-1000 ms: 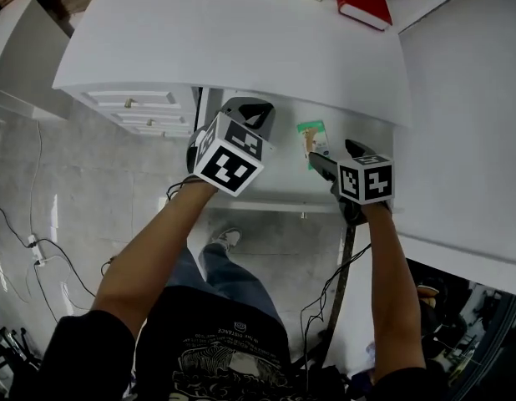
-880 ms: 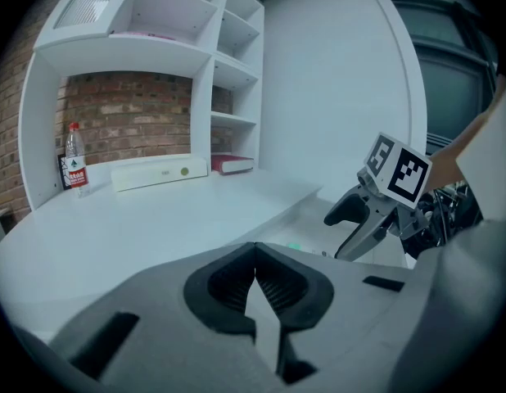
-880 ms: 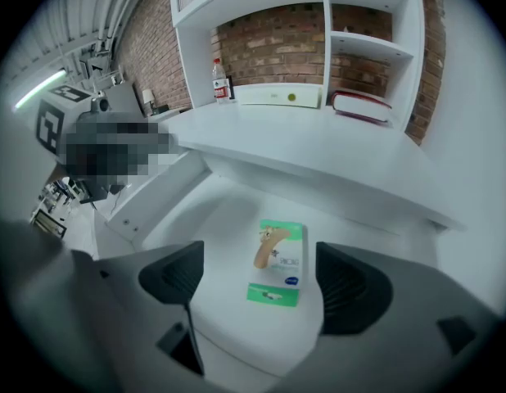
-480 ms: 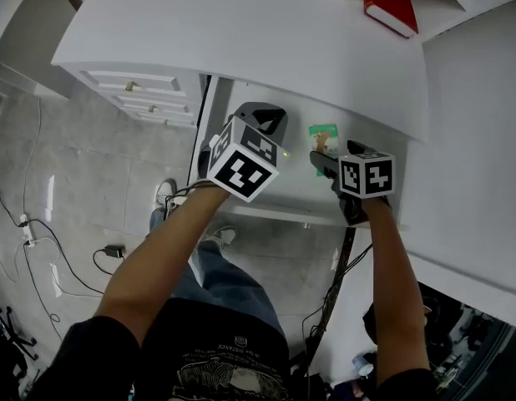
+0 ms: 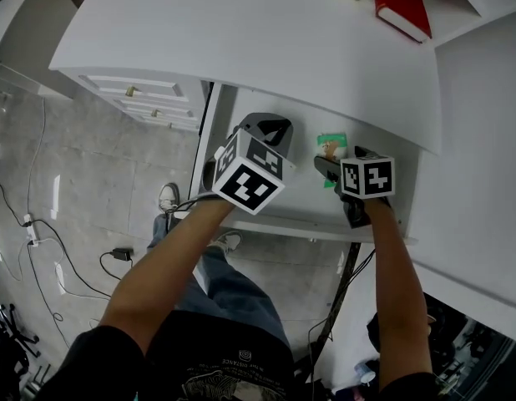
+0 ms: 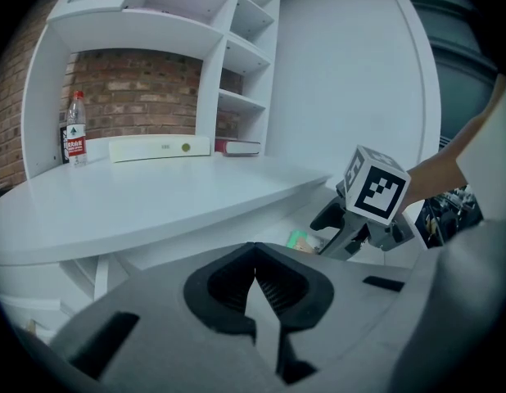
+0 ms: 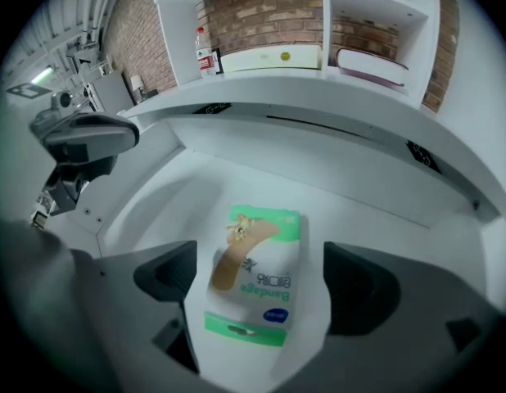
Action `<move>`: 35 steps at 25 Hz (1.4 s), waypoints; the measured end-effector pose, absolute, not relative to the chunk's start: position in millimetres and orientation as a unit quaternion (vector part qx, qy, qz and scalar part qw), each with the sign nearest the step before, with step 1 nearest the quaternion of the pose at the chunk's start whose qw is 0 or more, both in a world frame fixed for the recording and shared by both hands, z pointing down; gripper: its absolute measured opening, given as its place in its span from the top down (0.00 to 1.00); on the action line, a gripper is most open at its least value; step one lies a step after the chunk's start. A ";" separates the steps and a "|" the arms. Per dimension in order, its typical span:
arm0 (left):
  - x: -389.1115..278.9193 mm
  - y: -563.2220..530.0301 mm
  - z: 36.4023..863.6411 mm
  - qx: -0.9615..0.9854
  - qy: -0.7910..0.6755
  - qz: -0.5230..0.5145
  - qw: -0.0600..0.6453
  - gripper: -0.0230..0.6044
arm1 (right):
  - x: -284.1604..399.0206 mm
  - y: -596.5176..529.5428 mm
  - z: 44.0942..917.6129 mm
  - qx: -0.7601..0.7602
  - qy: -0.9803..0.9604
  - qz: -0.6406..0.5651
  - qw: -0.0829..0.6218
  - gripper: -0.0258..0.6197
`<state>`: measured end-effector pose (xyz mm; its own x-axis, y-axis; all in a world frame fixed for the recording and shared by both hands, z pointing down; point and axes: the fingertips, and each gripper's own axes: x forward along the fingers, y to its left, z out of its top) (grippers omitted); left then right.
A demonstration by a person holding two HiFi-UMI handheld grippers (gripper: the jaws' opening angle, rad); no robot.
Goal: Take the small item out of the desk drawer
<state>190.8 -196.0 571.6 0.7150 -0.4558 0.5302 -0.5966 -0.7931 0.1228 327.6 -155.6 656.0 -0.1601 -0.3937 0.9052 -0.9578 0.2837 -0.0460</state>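
**Bandage packet flat in the open drawer, between your right fingers**

The green-and-white bandage packet (image 7: 257,273) lies flat on the floor of the open drawer (image 5: 295,200), toward its right side. Your right gripper (image 7: 264,281) points steeply down over it. Its 2 fingers have just been opening and now stand spread wide, 1 on each side of the packet, with a gap at both pads.

Your left gripper (image 6: 255,283) hangs over the drawer's left part, its fingers pressed together on nothing.

The white table (image 5: 241,40) overhangs the back of the drawer, close behind the packet. On the table further back stand a red book (image 5: 402,7), a long white case (image 6: 159,147) and a bottle (image 6: 74,129).

From the head view, the right gripper and its marker cube cover most of the packet. In the right gripper view, the gripper body cuts off the packet's near edge.
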 end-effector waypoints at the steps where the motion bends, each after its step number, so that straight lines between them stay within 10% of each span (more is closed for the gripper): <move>1: 189.5 -196.1 572.1 0.914 -0.288 0.246 0.143 0.95 | 327.8 -156.2 658.1 0.495 -0.681 0.338 0.421 0.22; 35: 163.4 -184.4 523.9 0.911 -0.279 0.283 0.112 0.95 | 327.7 -152.0 655.7 0.537 -0.652 0.343 0.410 0.42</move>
<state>163.4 -184.4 523.9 0.6849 -0.4439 0.5778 -0.5710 -0.8196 0.0473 327.7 -152.0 655.7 -0.0857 -0.4198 0.9036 -0.9822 0.1877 -0.0059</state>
